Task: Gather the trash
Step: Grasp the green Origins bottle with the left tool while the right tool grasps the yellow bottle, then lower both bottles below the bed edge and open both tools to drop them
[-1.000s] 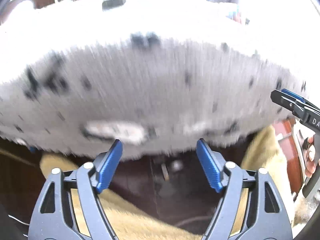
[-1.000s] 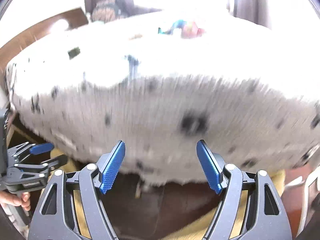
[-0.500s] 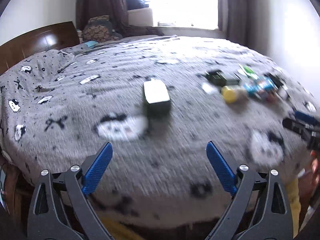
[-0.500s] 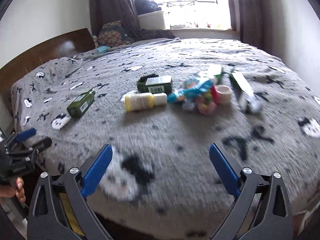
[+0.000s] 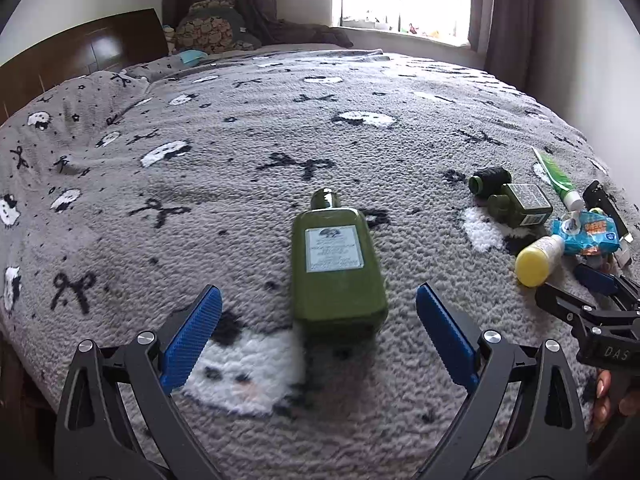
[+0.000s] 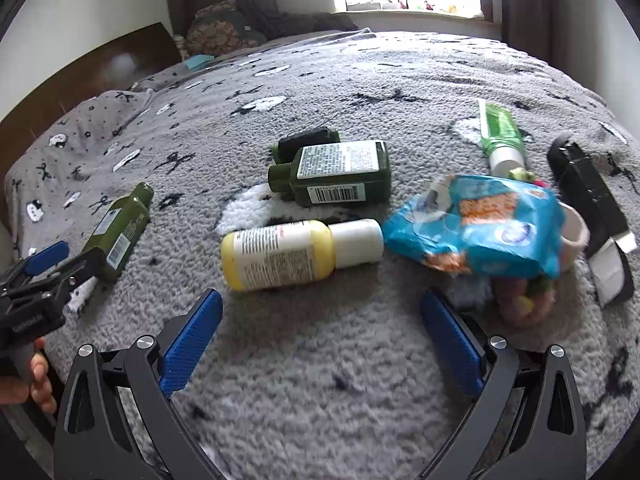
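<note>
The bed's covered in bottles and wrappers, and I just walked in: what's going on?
A person holds two grippers over the bed, both open and empty. The left gripper faces a lone green bottle. The right gripper faces a yellow bottle and blue wrapper. Nothing is picked up yet.

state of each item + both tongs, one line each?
left tongs: open, empty
right tongs: open, empty
tall green bottle: lying flat, capped, apart from the pile
square green bottle: on its side, capped
yellow bottle: on its side, capped
blue wrapper: crumpled
green tube: lying flat, capped
</note>
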The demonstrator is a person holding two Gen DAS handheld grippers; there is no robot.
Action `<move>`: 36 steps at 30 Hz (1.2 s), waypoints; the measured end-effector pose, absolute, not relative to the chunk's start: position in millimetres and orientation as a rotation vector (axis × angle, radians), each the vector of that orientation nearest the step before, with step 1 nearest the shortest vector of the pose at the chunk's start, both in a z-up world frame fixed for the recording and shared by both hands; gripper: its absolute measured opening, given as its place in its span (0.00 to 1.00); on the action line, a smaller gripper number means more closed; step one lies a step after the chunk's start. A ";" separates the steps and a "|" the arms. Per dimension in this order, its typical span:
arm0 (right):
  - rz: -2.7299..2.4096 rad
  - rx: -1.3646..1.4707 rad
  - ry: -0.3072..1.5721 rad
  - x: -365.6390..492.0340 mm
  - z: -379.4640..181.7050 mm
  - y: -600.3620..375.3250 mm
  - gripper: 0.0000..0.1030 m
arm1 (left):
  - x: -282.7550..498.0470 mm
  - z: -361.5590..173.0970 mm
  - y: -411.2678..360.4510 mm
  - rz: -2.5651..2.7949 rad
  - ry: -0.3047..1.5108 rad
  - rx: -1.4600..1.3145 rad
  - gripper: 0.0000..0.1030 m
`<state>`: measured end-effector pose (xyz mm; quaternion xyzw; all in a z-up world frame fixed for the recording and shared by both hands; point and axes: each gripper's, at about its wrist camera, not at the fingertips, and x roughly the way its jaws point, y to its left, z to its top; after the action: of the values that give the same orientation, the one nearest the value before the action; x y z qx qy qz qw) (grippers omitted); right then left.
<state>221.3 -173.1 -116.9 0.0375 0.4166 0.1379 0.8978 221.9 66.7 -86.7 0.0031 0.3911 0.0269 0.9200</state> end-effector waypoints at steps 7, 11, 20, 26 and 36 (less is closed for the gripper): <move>0.279 0.051 0.874 243.3 -121.0 -162.6 0.97 | 260.4 -103.8 56.7 0.079 0.864 0.026 0.87; 0.269 0.015 0.871 250.3 -121.7 -153.0 0.94 | 274.3 -112.7 57.0 0.063 0.898 0.007 0.69; 0.270 -0.014 0.833 234.3 -120.0 -152.8 0.82 | 261.9 -111.1 51.0 0.019 0.895 0.007 0.45; 0.284 -0.037 0.820 203.1 -120.5 -157.2 0.82 | 234.3 -112.1 42.9 0.000 0.876 0.015 0.45; 0.237 -0.025 0.742 147.4 -113.2 -189.6 0.82 | 179.9 -109.0 18.5 -0.112 0.836 0.013 0.45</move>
<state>147.4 -189.6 -113.2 -0.0123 0.3615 0.1156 0.9251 179.9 18.5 -109.0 0.0063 0.4058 -0.0544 0.9123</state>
